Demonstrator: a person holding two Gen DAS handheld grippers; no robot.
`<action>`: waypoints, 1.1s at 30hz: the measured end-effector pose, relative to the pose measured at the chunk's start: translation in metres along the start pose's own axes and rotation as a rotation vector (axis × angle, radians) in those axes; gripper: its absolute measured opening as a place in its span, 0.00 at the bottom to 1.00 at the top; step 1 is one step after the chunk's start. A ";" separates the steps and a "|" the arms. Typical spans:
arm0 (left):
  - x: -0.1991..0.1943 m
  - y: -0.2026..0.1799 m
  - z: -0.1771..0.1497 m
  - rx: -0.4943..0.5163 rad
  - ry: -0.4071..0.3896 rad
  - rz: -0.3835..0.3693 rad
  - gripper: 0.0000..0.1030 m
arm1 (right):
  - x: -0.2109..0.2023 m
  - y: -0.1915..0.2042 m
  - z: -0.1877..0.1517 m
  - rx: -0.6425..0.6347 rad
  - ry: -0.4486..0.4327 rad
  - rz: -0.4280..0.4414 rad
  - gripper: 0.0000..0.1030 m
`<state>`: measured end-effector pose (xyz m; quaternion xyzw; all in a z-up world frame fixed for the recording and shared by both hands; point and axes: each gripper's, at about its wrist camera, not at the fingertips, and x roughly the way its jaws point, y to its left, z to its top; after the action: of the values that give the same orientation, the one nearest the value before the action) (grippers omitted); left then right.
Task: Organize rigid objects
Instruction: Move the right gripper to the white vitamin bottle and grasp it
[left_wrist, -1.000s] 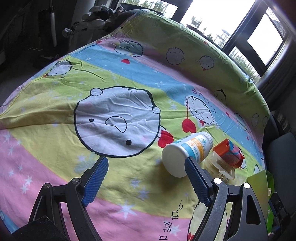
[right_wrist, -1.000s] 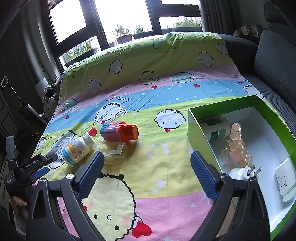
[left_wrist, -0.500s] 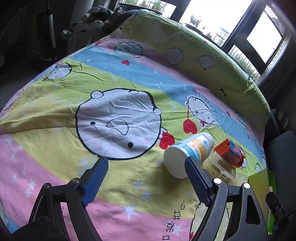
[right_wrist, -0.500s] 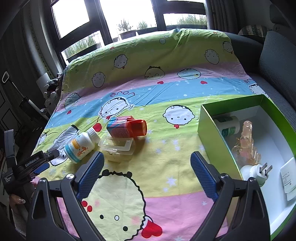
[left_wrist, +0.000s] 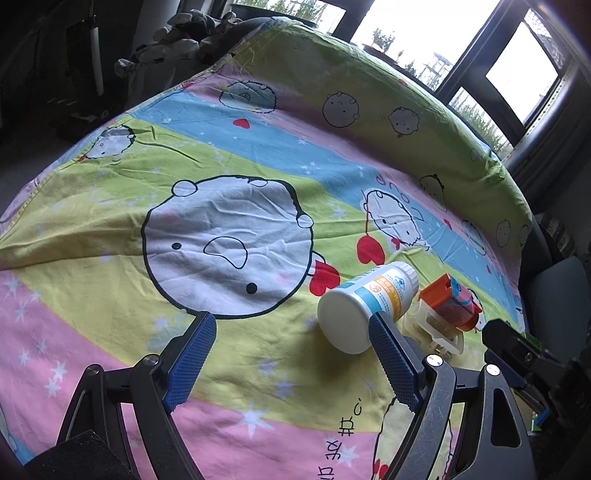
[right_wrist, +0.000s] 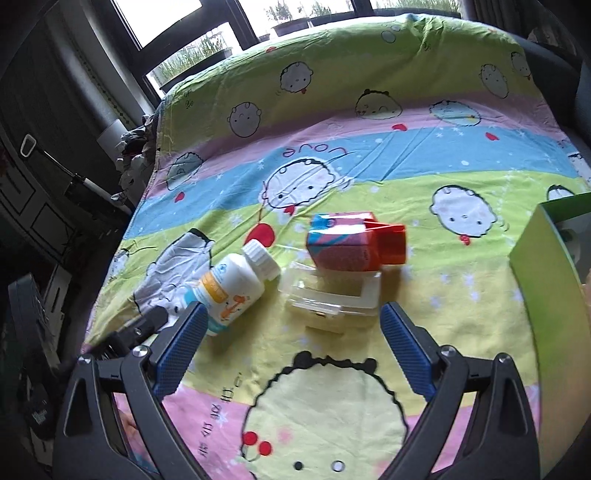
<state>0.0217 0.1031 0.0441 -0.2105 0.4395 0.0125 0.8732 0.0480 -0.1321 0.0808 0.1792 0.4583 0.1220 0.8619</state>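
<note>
A white pill bottle with a blue and orange label lies on its side on the cartoon bedsheet. Right of it sit a clear plastic case and a red and blue carton with an orange-red end. My right gripper hangs open just short of the clear case, nothing between its fingers. In the left wrist view the bottle lies by the right finger of my open left gripper, with the case and carton beyond.
A green box with a white inside stands at the right edge of the right wrist view. Windows run along the far side of the bed. Dark furniture and a pile of soft things lie off the bed's far left corner.
My right gripper has swung left and closer to the bottle, case and carton; the green box slid almost out of view. The left gripper has stayed put.
</note>
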 end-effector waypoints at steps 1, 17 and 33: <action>0.001 0.000 0.000 0.005 -0.001 0.020 0.82 | 0.007 0.005 0.004 0.018 0.020 0.024 0.90; 0.009 0.007 0.000 -0.004 0.030 0.097 0.83 | 0.087 0.044 0.022 0.109 0.194 0.014 0.71; 0.009 0.013 0.001 -0.047 0.062 0.049 0.83 | 0.064 0.031 0.010 -0.023 0.203 -0.018 0.54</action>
<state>0.0250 0.1140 0.0332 -0.2206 0.4708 0.0376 0.8534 0.0899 -0.0821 0.0514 0.1519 0.5434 0.1371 0.8142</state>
